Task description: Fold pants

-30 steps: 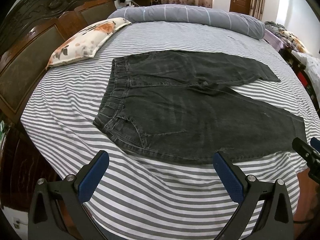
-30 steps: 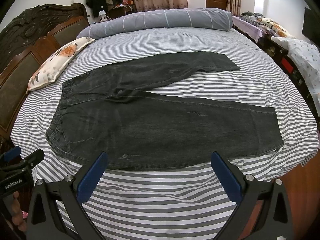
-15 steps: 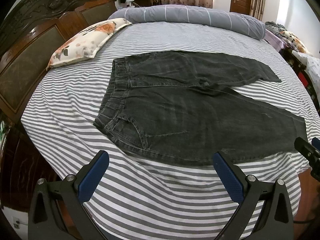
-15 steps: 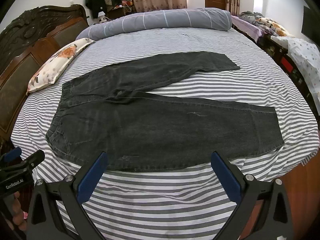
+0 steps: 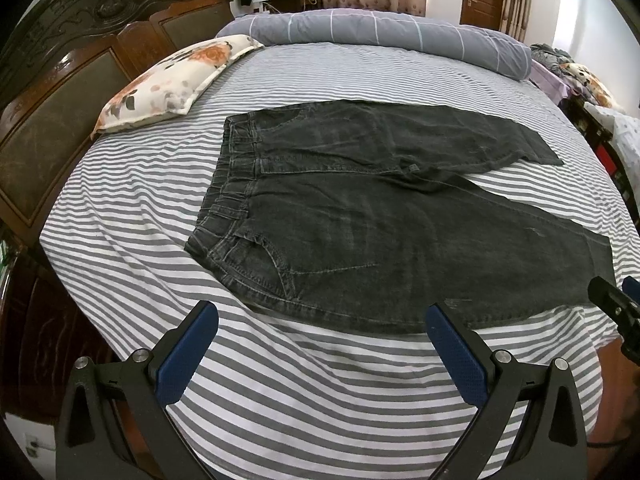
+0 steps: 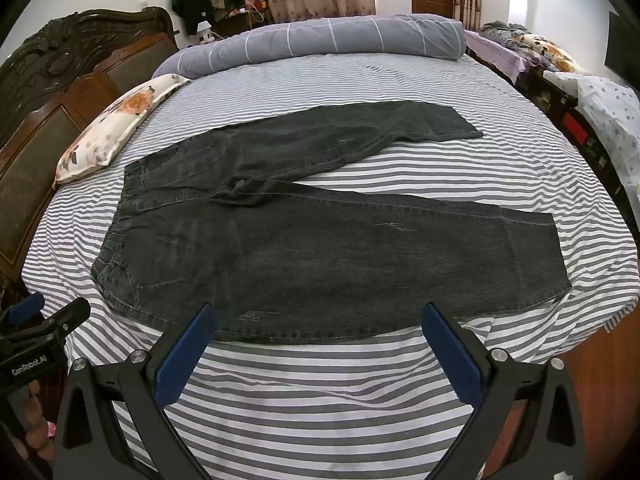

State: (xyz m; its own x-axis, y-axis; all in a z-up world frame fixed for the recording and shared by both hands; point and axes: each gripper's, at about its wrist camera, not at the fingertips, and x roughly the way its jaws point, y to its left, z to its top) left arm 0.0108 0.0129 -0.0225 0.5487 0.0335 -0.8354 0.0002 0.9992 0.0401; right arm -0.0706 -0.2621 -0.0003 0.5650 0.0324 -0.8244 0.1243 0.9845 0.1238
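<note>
A big bed with a grey and white striped sheet (image 5: 132, 216) lies in front of both hand-held grippers. The dark grey denim pants (image 5: 380, 232) lie flat on it, just past the fingertips, with the two legs spread apart. A long grey rolled blanket (image 6: 320, 42) sits far ahead. A flowery pillow (image 5: 176, 80) is ahead to the left. The left hand-held gripper (image 5: 322, 334) hangs wide apart and holds nothing. The right hand-held gripper (image 6: 320, 336) is wide apart too.

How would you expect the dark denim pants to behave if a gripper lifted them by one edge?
The pants lie flat and creased at the crotch, so they would probably drape limply. The denim looks thick, so likely fairly heavy. On the striped sheet, they may drag it.
</note>
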